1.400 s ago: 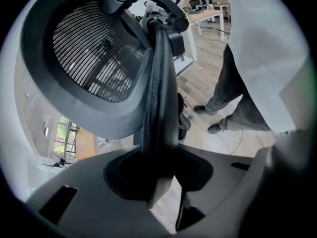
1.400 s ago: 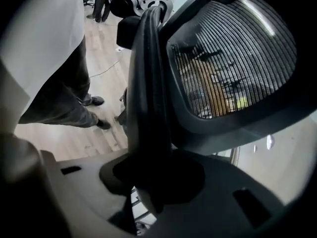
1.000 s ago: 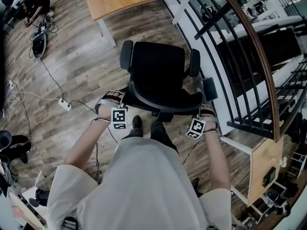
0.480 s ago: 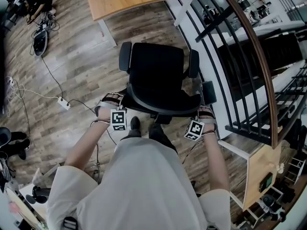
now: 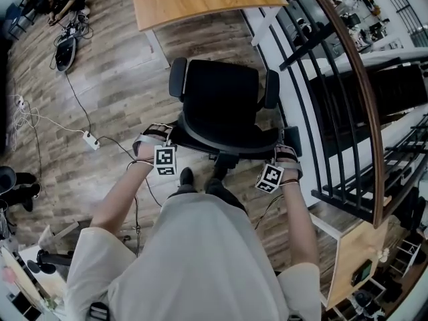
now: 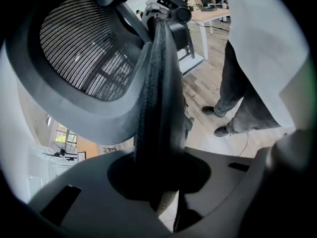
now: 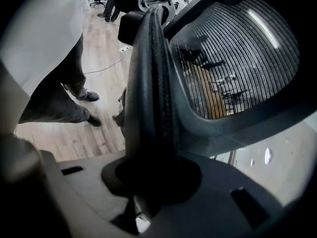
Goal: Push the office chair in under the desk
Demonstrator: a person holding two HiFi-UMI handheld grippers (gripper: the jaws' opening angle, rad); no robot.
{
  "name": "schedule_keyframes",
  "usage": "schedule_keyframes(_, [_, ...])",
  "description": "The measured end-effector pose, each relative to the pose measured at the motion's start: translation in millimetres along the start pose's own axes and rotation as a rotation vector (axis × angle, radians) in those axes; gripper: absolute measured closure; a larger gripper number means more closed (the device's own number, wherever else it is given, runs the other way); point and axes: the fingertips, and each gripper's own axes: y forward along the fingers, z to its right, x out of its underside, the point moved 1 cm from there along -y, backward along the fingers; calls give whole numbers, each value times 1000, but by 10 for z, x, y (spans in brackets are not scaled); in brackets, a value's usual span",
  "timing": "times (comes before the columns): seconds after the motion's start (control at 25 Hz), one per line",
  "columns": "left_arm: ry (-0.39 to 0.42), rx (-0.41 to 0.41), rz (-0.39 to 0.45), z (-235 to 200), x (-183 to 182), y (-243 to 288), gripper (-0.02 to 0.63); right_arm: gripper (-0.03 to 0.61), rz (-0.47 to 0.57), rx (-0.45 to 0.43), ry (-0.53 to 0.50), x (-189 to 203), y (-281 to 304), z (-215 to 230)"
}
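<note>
While both arms [image 5: 117, 202] reach forward (marker cubes [image 5: 165, 160] facing up), the left claw [image 5: 162, 134] and the right claw [image 5: 286, 151] each clamp the rim of the chair [image 5: 221, 99].

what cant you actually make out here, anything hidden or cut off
- Wheels and base of the chair: head view, hidden under its own seat and backrest.
- Space under the desk: head view, covered by the desktop. The desk's far part is cut off by the top edge.
- Pads of the left gripper and right gripper: both gripper views, buried behind the backrest edge that each gripper clamps.
</note>
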Motion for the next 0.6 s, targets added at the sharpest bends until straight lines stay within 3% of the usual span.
schedule_keyframes(0.6, [-121,-47,-62,-673,-125,364,531,502,74,54,-102,223,564,1030])
